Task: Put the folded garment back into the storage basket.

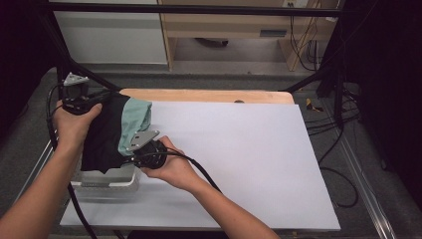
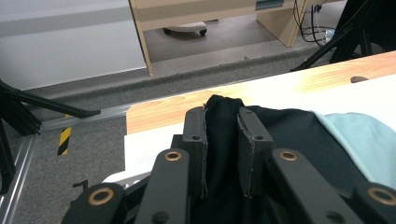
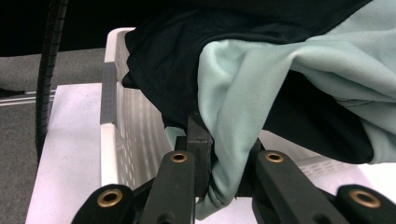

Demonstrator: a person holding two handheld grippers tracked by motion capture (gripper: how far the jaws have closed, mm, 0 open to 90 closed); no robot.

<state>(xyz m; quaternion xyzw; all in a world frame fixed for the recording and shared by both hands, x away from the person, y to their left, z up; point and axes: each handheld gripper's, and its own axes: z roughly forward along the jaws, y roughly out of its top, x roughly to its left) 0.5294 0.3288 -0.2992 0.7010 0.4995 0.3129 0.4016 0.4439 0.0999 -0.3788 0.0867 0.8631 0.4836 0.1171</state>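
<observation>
Gripping a fold of the black-and-mint garment (image 1: pixel 112 130), the left gripper (image 2: pixel 223 154) has its jaws closed on the black cloth, which bulges up between them and spreads off to their right, where the mint part begins. Below the cloth sits a white perforated basket (image 1: pixel 107 180) at the left edge of the bench (image 1: pixel 239 164), whose top is covered by a white sheet, with a strip of bare wood along the far edge beyond the jaws. Further right, the right gripper (image 3: pixel 223 163) pinches a hanging mint fold; its jaws are closed on that cloth, with the basket wall just to their left and the black part draped above them. Both hands hold the garment up over the basket. Beyond the bench lie grey carpet, a metal floor rail with a yellow-and-black marking, a white cabinet, a light wooden desk frame and, far right, loose black cables beside a dark frame.
</observation>
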